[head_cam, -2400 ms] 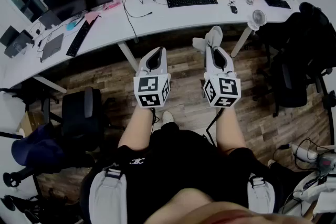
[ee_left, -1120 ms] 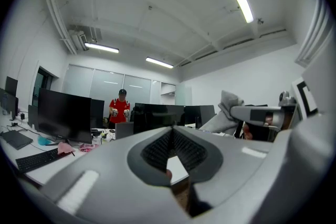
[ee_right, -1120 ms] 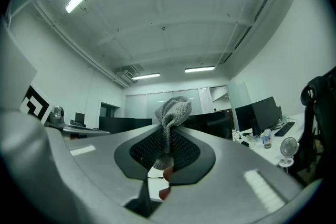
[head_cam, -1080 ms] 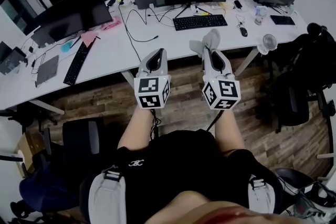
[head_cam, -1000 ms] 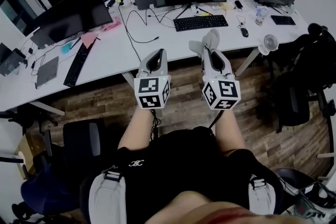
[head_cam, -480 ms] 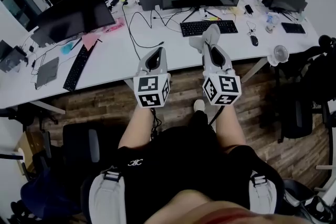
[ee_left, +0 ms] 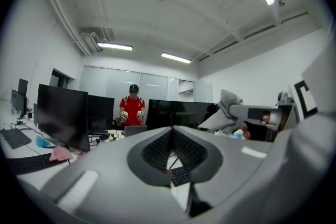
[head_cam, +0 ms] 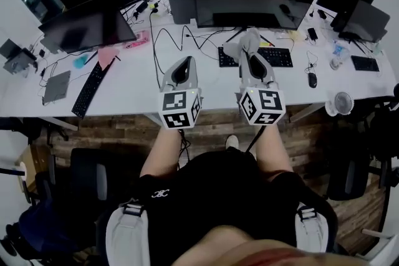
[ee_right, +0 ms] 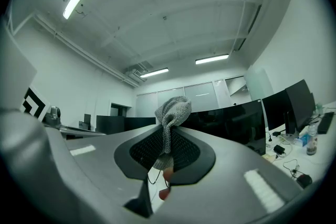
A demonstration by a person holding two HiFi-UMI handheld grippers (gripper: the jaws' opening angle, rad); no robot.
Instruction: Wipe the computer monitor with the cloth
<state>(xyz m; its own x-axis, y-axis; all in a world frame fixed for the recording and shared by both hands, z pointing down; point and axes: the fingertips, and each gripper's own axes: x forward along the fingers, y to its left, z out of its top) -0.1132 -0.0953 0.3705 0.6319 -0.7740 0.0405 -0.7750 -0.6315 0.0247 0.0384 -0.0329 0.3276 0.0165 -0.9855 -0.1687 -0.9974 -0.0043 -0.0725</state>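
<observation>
A wide dark monitor (head_cam: pixel 249 2) stands at the back of the white desk (head_cam: pixel 134 81), straight ahead of me. My right gripper (head_cam: pixel 248 47) is shut on a grey knitted cloth (head_cam: pixel 244 42), which bunches up above the jaw tips (ee_right: pixel 172 113). It hovers over the desk's front part, short of the monitor (ee_right: pixel 231 120). My left gripper (head_cam: pixel 179 68) is shut with nothing in it, level with the right one and to its left. In the left gripper view its jaws meet in one line, and the monitor (ee_left: pixel 173 113) shows beyond them.
A black keyboard (head_cam: pixel 257 57) and a mouse (head_cam: pixel 312 79) lie before the monitor, with cables (head_cam: pixel 165 40) to its left. More monitors (head_cam: pixel 84 25) and a second keyboard (head_cam: pixel 87 89) stand left; a small fan (head_cam: pixel 343 103) is at the right. A person in a red shirt (ee_left: pixel 131 108) stands behind the desk.
I have walked up to the desk: it and the monitor have drawn closer and now lie under the grippers. Both grippers keep their pose, the cloth still held.
</observation>
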